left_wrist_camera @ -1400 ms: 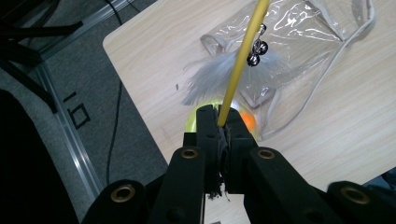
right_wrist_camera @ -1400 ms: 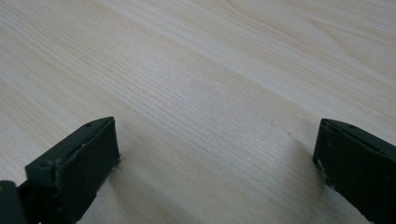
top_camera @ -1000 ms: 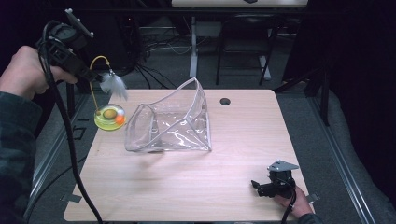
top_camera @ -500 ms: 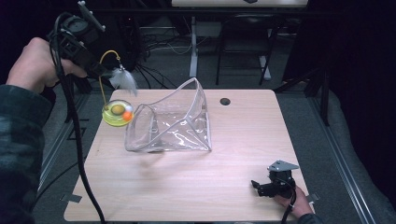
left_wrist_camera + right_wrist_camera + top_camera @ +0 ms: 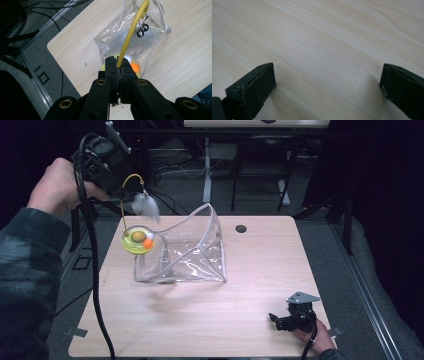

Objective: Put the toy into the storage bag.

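A cat toy hangs in the air: a yellow wire hook (image 5: 122,205) with a white feather (image 5: 146,206) and a yellow-green round base (image 5: 137,240) holding an orange ball (image 5: 148,243). My left gripper (image 5: 120,194) is shut on the wire (image 5: 126,41), high over the table's left back part. The base (image 5: 135,67) hovers at the left rim of a clear plastic bag (image 5: 182,250) that stands open on the wooden table (image 5: 260,275). My right gripper (image 5: 280,320) rests on the table near the front right, open, with bare wood between its fingers (image 5: 254,87).
A small black hole (image 5: 241,228) marks the table's back right. Cables and chair legs (image 5: 220,175) lie on the floor behind the table. A black cable (image 5: 92,270) trails down from the left gripper past the table's left edge.
My left gripper has lifted the toy off the table and carried it right, from left of the bag to its left rim. The right gripper has stayed put.
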The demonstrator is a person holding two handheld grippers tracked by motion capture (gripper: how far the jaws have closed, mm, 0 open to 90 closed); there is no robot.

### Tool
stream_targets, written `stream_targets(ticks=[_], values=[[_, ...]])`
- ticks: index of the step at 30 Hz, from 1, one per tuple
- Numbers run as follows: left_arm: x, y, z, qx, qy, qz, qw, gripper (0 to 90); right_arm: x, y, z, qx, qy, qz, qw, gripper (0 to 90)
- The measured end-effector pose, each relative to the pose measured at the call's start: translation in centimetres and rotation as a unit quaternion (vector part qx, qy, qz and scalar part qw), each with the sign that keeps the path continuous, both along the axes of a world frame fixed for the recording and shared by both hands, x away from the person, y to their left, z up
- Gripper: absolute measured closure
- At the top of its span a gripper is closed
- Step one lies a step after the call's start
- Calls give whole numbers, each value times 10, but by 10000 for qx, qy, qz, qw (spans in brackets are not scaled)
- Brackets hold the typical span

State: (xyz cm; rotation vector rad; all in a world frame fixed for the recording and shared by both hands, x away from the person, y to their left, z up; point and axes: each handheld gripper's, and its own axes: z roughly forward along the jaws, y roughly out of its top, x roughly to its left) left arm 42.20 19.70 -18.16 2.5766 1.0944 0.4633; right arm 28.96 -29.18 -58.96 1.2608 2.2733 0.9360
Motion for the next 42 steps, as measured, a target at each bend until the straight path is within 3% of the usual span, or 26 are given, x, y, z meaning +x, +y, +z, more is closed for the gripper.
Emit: stream_targets(ticks=[28, 42], values=[[32, -38, -47, 7, 414, -219, 9989, 879, 0, 0, 0, 19, -12, 2, 10000, 0], [46, -49, -79, -19, 658, -229, 9976, 879, 0, 0, 0, 16, -7, 1, 10000, 0]])
